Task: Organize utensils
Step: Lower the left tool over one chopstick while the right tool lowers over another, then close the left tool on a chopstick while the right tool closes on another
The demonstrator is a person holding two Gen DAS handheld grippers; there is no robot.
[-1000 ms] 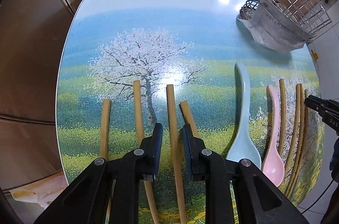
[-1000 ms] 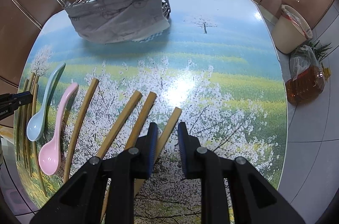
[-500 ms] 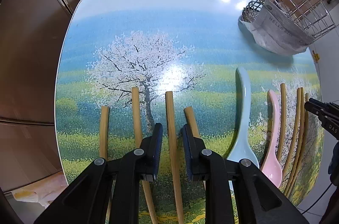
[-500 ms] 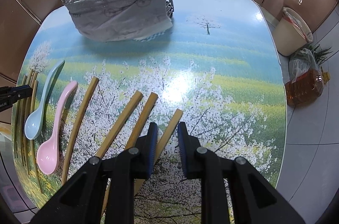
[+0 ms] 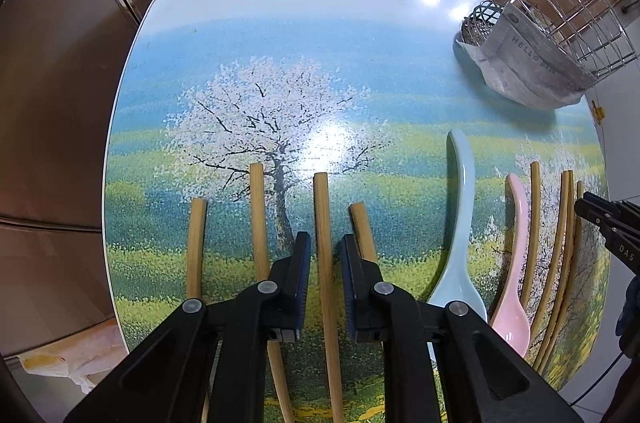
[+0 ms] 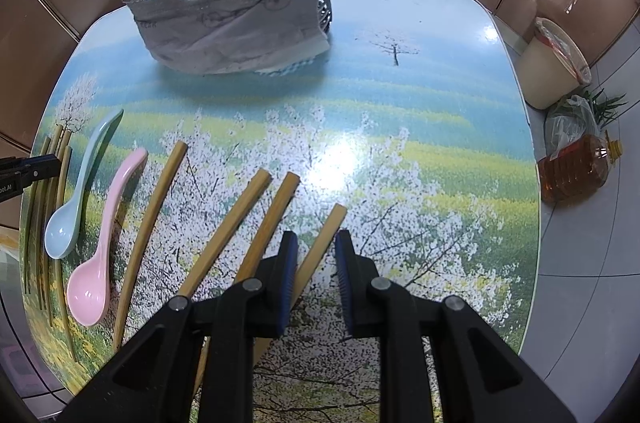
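Two claws point down over our surface: left claw just narrowed around a chopstick, pads apart from it; right claw slightly open astride another chopstick. Spoons lie right of the left claw.

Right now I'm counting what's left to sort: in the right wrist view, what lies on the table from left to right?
Thin chopsticks at the left edge → blue spoon → pink spoon → lone bamboo chopstick → two bamboo chopsticks side by side → bamboo chopstick between the right tongs.
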